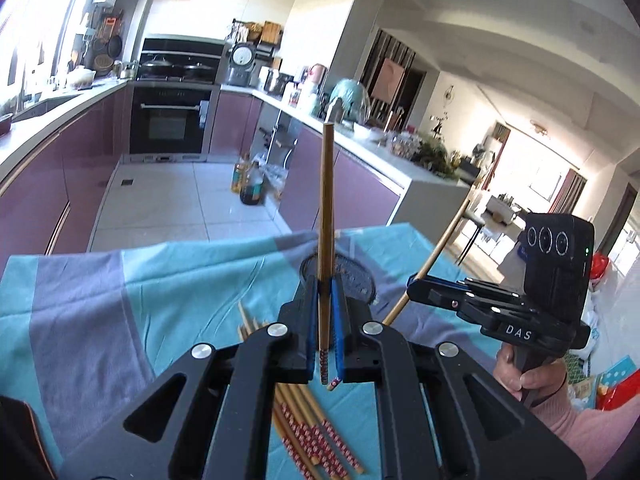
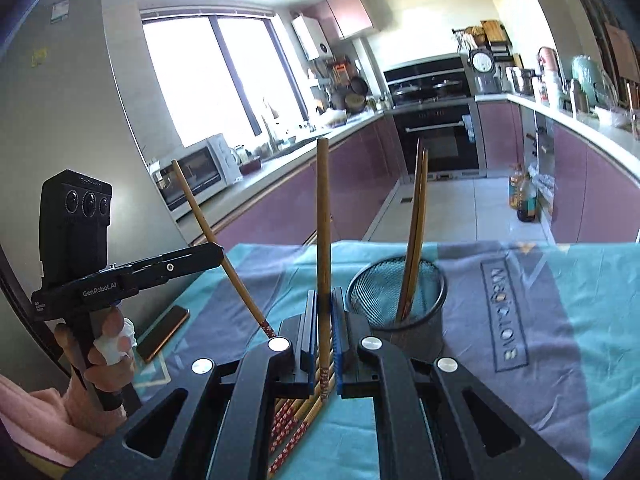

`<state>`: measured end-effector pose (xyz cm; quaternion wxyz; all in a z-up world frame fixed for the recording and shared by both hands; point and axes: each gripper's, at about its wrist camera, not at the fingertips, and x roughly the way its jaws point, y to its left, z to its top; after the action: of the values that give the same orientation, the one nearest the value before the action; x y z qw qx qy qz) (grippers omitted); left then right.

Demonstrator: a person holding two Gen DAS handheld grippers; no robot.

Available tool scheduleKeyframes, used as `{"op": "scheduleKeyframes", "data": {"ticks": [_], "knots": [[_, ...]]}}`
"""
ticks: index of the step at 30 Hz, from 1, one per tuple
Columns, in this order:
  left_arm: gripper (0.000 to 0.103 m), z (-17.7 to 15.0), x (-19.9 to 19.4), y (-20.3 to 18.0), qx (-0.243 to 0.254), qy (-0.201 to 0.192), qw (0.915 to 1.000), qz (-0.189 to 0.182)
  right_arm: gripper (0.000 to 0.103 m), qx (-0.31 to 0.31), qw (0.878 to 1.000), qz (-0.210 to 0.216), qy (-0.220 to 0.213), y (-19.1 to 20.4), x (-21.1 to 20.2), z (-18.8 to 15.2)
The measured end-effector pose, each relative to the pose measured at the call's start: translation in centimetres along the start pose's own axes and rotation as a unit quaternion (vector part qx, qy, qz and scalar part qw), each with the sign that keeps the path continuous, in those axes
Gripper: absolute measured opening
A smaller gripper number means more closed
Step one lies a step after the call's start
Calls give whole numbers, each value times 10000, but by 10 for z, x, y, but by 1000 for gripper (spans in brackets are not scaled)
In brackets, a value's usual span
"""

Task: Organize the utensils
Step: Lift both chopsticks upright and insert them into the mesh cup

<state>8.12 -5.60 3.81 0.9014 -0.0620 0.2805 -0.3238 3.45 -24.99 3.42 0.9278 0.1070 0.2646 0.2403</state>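
Each gripper is clamped on 1 chopstick near its patterned end: the left gripper [image 1: 325, 344] holds one chopstick [image 1: 325, 216], the right gripper [image 2: 325, 344] another chopstick [image 2: 323, 216]. The mesh holder [image 2: 396, 300], with 2 already inside, stands on the bench [image 2: 540, 300]. Gripped so low, a long stick could pivot, miss the rim or tip the holder.

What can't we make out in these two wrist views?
- Pile of chopsticks: both views, gripper bodies cover most of it, so no count.
- Mesh cup: left view, gripper fingers and the held chopstick hide its inside.
- Phone: only in the right view, partly behind the hand.
- Cloth lettering: right view, unreadable at this angle.
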Motion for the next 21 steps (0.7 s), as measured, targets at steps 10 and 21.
{"op": "scheduleKeyframes", "data": {"ticks": [10, 21], "knots": [[7, 48, -1, -25, 219, -445, 9987, -76, 6, -206, 9981, -236, -527, -8, -24, 47], [7, 60, 37, -42, 551, -58, 9983, 169, 6, -216, 9979, -534, -296, -23, -1, 58]]}}
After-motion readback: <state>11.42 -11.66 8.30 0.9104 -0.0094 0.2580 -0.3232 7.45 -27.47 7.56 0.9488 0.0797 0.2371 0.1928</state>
